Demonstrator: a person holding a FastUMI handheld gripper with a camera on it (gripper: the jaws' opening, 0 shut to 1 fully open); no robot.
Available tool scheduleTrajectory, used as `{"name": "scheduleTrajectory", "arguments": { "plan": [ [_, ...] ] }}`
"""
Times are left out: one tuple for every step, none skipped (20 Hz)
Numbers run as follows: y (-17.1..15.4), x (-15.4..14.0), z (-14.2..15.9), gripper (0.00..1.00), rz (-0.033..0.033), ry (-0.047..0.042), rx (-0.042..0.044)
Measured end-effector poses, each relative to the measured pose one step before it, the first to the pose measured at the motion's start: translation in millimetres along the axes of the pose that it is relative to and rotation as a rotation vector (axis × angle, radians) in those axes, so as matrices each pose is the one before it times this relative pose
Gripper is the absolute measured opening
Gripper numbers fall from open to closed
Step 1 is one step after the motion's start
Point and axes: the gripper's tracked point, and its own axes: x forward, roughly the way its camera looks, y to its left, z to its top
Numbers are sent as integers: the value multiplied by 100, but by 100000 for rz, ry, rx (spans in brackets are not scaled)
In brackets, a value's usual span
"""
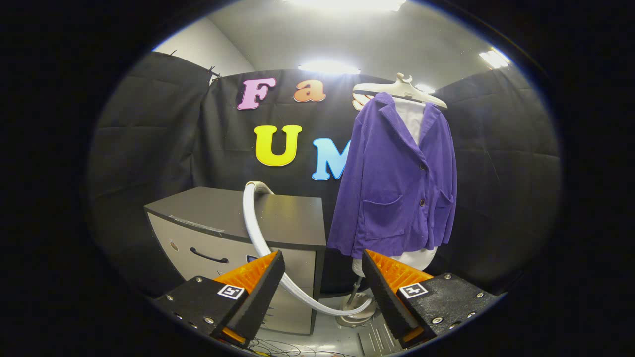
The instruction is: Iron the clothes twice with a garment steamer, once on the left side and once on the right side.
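Note:
A purple jacket (397, 178) hangs over a white garment on a pale hanger (402, 88), carried by a dress form on a stand (354, 302). It is beyond my fingers and a little to the right. A white steamer hose (253, 223) rises from the floor near the stand's foot, curves up past the gap between my fingers and ends on top of the grey cabinet (292, 213). The steamer head itself I cannot make out. My gripper (323, 263) is open, with a wide gap and nothing between the fingers.
The grey cabinet with a dark drawer handle (208, 257) stands just ahead on the left, close to the jacket's left sleeve. A ribbed metal plate (377, 339) and loose cables (292, 349) lie on the floor below my fingers. Black cloth walls close the booth.

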Motion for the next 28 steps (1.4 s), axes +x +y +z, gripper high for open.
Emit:
{"name": "scheduleTrajectory", "arguments": {
  "plan": [
    [797,466,5,97,1915,-284,-249],
    [799,498,-72,97,2349,493,-40],
    [627,614,18,97,1755,379,-85],
    [559,594,299,97,1533,229,109],
    [605,606,489,97,1749,312,370],
    [698,667,621,97,1541,-88,209],
    [465,634,892,97,1259,-606,-183],
    [451,619,958,97,985,-679,-438],
    [492,610,1024,97,1475,-640,-320],
    [604,570,877,97,1837,123,-193],
    [369,732,1041,97,755,-579,124],
    [350,714,1221,97,699,-1266,745],
    [709,715,884,97,1832,-796,1276],
    [695,797,932,97,1906,-647,662],
    [291,832,796,97,822,-607,-656],
    [173,863,876,97,102,-839,-1053],
    [577,905,622,97,1351,-270,-272],
    [856,792,665,97,2073,39,823],
    [710,1045,750,97,1778,215,1236],
    [529,1118,607,97,1301,1033,1273],
    [299,1330,340,96,818,2259,752],
    [301,1279,484,97,278,2125,734],
    [364,1192,421,97,470,2114,469],
    [-32,1257,409,97,-196,2431,733],
    [-415,1470,320,97,-1353,2782,1452],
    [-442,1372,376,97,-2096,2753,584],
    [-151,1401,477,97,-1361,2694,360],
    [57,1449,3,97,-1268,3074,51]
  ]
}}
